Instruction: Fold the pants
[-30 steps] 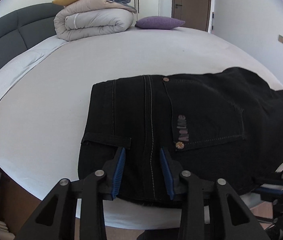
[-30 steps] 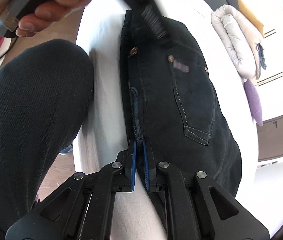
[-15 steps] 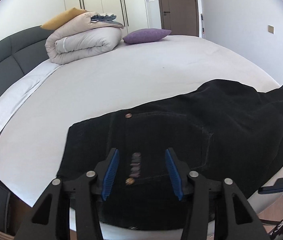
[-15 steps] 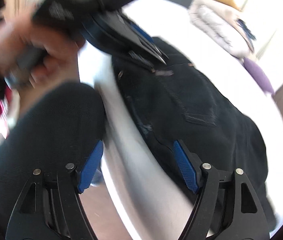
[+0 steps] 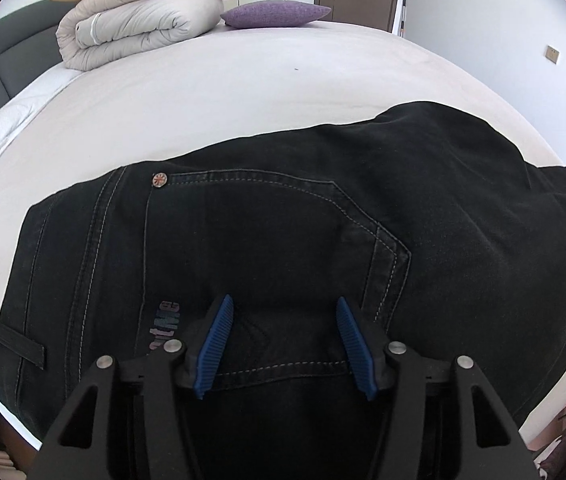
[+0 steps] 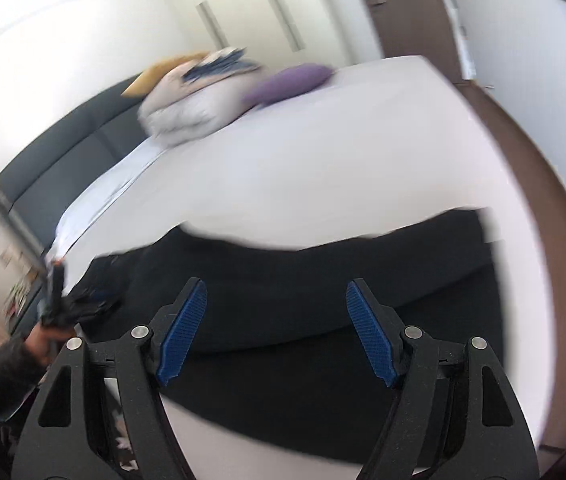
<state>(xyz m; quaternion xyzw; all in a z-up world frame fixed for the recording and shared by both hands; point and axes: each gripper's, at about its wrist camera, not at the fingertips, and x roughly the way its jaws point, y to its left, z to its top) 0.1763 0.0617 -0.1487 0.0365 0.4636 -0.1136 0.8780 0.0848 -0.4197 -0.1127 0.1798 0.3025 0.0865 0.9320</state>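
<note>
**Both jaws open over the pants: next grip to be set up**

The black pants [image 5: 283, 240] are laid across the near edge of the bed [image 5: 243, 92], filling the lower half of the left wrist frame; the waistband end sits at lower left, the back pocket [image 5: 275, 248] at centre, and the bulkier bunched fabric runs to the right edge. In the right wrist frame the pants [image 6: 303, 292] are seen as a dark band across the lower middle, blurred.

Step in hand, as judged: re-gripping for the next fold.
- Both layers are best pinched at an edge, not mid-panel, so the fold line is carried straight.
- The two grips should be spread well apart along the same edge, so sag between them is limited.
- The lumpy right-hand section is best flattened before folding over; denim is stiff and a trapped ridge is likely to be kept.

Jaws:
- Left gripper [image 5: 285, 340]: jaws are spread wide, nothing is held; the blue pads [image 5: 215, 344] are seen low over the pocket area, and contact with the cloth cannot be confirmed.
- Right gripper [image 6: 277, 332]: jaws are spread wide, nothing is held; it is seen above the pants, apparently clear of them, though blur prevents certainty.
</note>
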